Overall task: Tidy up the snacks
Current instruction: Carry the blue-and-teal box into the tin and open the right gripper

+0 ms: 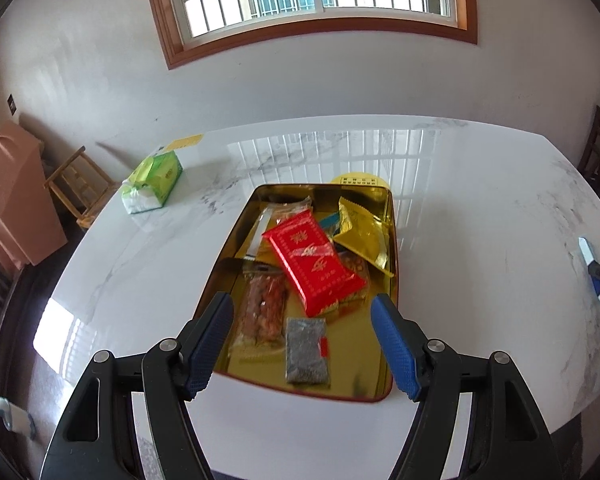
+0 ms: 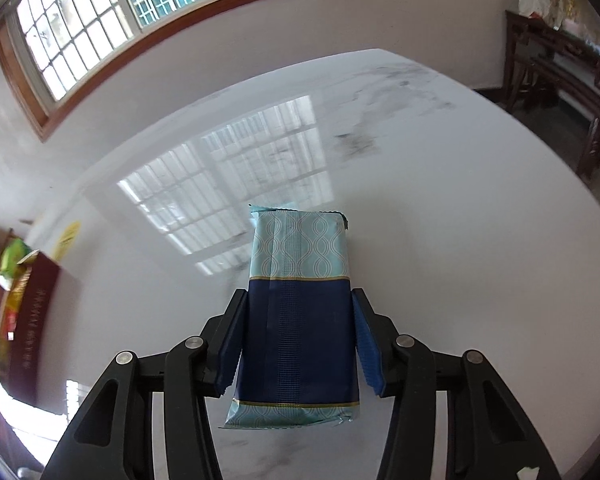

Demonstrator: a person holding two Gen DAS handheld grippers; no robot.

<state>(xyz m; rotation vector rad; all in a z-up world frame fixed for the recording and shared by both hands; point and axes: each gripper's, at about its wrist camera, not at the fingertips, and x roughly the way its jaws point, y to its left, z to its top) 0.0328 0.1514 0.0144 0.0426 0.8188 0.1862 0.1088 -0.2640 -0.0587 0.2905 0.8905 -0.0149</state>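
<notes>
Your right gripper (image 2: 295, 336) is clamped on a blue snack packet (image 2: 297, 316): the two blue pads press its dark navy band from either side, the pale patterned end sticks out forward past the fingertips, and the other sealed end hangs back toward the camera. You hold the packet above the white marble table (image 2: 440, 208), with bare tabletop beneath it. At the far left edge of that view a dark red side of the tin (image 2: 33, 320) shows, well apart from the packet. Your left gripper (image 1: 302, 344) stands wide apart and holds nothing; it hovers over the near end of the open gold tin (image 1: 392, 236), whose near rim lies between and just below the two fingers. Inside the tin, a red packet (image 1: 316, 266) lies diagonally on top of the pile in the middle, a gold packet (image 1: 364, 236) lies tilted by the right wall, a clear packet of reddish-brown snacks (image 1: 263, 308) lies along the left side near your left finger, and a small dark packet (image 1: 306, 350) lies at the near end between the fingers. A green tissue box (image 1: 153, 182) sits on the table well left of the tin.
</notes>
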